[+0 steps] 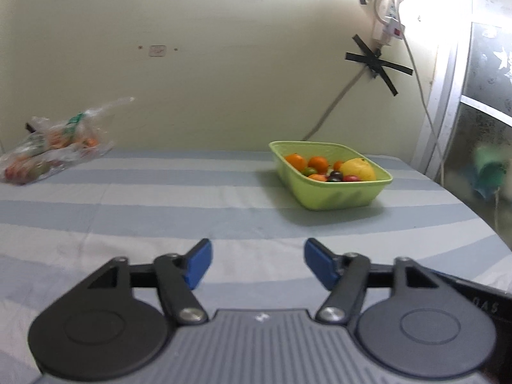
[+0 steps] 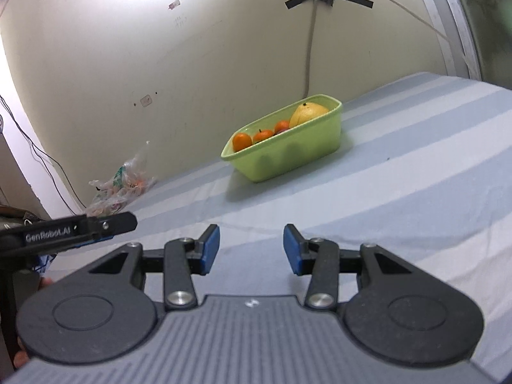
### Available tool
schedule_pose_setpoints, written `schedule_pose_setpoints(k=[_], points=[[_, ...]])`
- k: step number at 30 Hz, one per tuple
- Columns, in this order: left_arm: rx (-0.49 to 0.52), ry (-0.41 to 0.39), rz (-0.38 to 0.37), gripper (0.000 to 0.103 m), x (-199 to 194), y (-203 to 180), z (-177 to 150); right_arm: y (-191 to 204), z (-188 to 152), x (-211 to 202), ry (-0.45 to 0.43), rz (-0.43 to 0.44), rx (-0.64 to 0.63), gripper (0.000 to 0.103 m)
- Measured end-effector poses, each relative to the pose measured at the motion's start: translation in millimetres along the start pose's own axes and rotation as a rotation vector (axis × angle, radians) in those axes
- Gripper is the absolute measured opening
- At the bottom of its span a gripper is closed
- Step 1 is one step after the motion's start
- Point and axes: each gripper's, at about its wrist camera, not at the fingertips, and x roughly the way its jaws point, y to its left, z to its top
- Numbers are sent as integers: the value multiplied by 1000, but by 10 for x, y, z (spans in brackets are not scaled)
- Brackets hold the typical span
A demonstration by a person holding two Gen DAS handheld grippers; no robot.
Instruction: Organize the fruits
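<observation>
A light green tub (image 1: 332, 195) stands on the striped bed cover, holding several oranges (image 1: 295, 161), a large yellow fruit (image 1: 358, 169) and small dark and red fruits. My left gripper (image 1: 257, 264) hovers well short of the tub, open, with only cloth showing between its blue pads. The right wrist view shows the same green tub (image 2: 288, 153) with the yellow fruit (image 2: 307, 112) and oranges (image 2: 242, 140). My right gripper (image 2: 251, 249) is open and holds nothing. The left gripper's black finger (image 2: 105, 224) pokes in at the left of that view.
A crumpled clear plastic bag (image 1: 51, 147) with more fruit lies at the far left by the wall; the bag (image 2: 120, 185) also shows in the right wrist view. A cable (image 1: 332, 105) taped to the wall hangs behind the tub. A window frame (image 1: 448, 102) bounds the right side.
</observation>
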Motion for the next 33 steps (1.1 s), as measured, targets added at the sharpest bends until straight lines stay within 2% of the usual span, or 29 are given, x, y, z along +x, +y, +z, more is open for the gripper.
schedule_pose_setpoints(k=[2, 10, 16, 20, 28, 33], points=[[5, -20, 32, 91, -41, -4, -11, 32, -12, -33, -3, 1, 1, 47], [41, -53, 79, 102, -158, -50, -61, 150, -19, -119, -14, 31, -19, 48], [67, -43, 87, 103, -163, -99, -79, 168, -26, -124, -12, 35, -22, 52], [48, -6, 88, 103, -127, -91, -83, 143, -33, -114, -8, 30, -13, 52], [17, 33, 163, 103, -51, -15, -109, 90, -38, -101, -19, 13, 6, 54], [77, 9, 254, 103, -49, -46, -135, 61, -50, -61, -17, 10, 18, 54]])
